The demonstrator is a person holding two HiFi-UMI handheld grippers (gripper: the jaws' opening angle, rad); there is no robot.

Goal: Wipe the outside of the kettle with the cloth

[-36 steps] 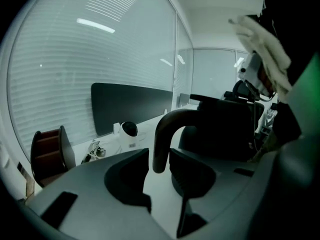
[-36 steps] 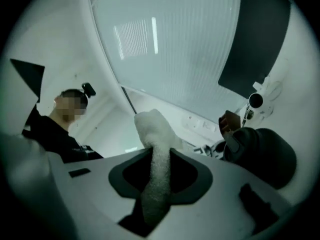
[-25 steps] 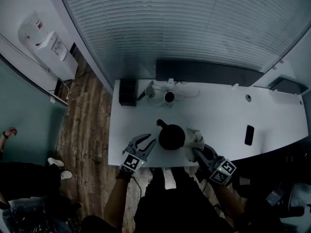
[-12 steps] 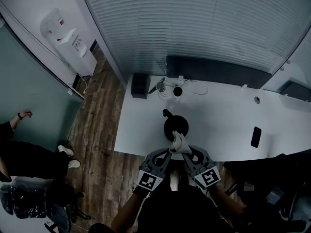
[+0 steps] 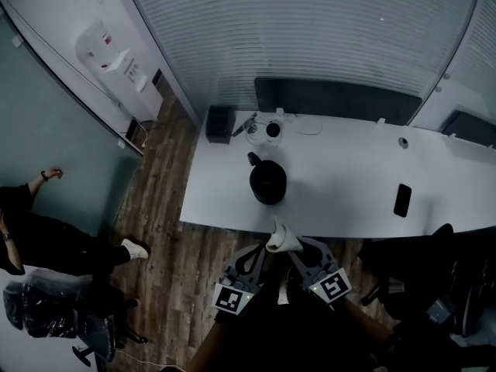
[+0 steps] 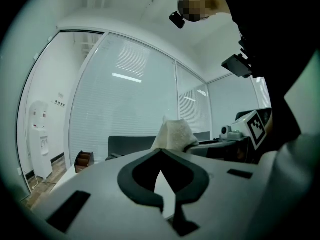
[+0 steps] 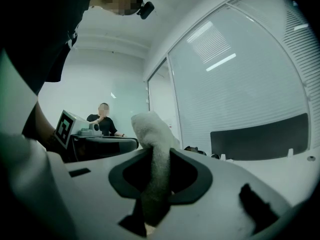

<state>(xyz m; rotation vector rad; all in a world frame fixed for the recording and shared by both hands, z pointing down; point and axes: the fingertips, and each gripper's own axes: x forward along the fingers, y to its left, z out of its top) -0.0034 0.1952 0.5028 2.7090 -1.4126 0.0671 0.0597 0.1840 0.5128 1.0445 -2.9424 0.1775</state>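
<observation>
The kettle (image 5: 268,183) is black and the cloth (image 5: 282,239) white. The worktop (image 5: 341,196) is white too. The left gripper (image 5: 267,250) and right gripper (image 5: 294,250) are grey with black-lined jaws, and their cubes carry black-and-white square markers. The phone (image 5: 401,200) is black. The floor (image 5: 155,208) is brown wood plank.

kettle (image 5: 268,183) on table (image 5: 349,196); cloth (image 5: 282,239) before it, past table's near edge

An office: ahead of the left gripper (image 5: 262,253), a long white desk (image 5: 349,200) backs onto blind-lined glass partition walls (image 5: 310,29); a white floor-standing water dispenser (image 5: 115,67) stands far left.
</observation>
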